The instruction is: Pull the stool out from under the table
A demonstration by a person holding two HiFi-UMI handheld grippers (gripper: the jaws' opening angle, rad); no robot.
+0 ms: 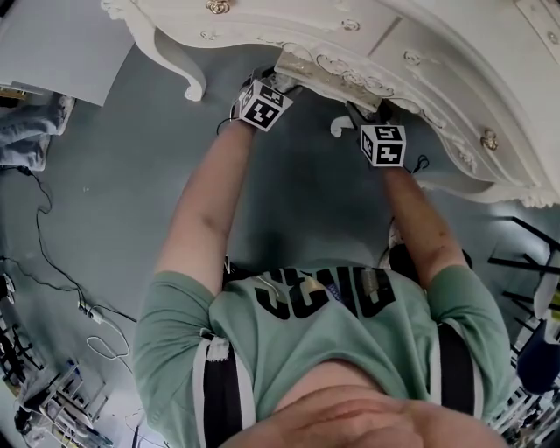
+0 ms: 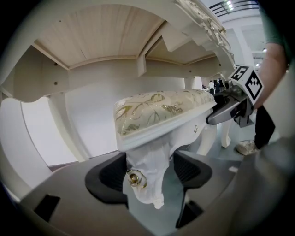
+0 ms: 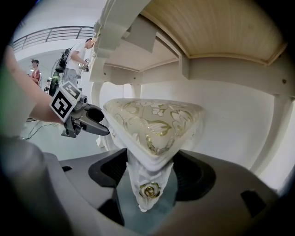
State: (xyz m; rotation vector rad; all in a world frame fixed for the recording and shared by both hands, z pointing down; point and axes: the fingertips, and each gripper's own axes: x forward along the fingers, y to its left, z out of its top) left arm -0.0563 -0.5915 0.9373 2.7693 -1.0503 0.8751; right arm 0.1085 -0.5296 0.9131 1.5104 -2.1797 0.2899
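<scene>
Floor (image 1: 114, 175): smooth grey, running under and behind both claws.

Ahead of the left claw (image 2: 150, 173) and the right claw (image 3: 151, 173): plain white surface (image 2: 92, 115). Wall or panel, cannot tell.

Above both claws: pale plank underside of the table (image 2: 101, 32), cream body, carved edge.

Far right of the left claw: strip ceiling lights (image 2: 227, 4), white pillar (image 2: 240, 46).

Far left of the right claw: railed upper gallery (image 3: 50, 33) and two people (image 3: 76, 57) standing by equipment.

Behind the claws, left side: loose cables (image 1: 39, 236) on the floor. A pale flat board (image 1: 52, 44) lies out to the left of the left claw.

Behind the claws, right side: black metal frames (image 1: 525, 254).
</scene>
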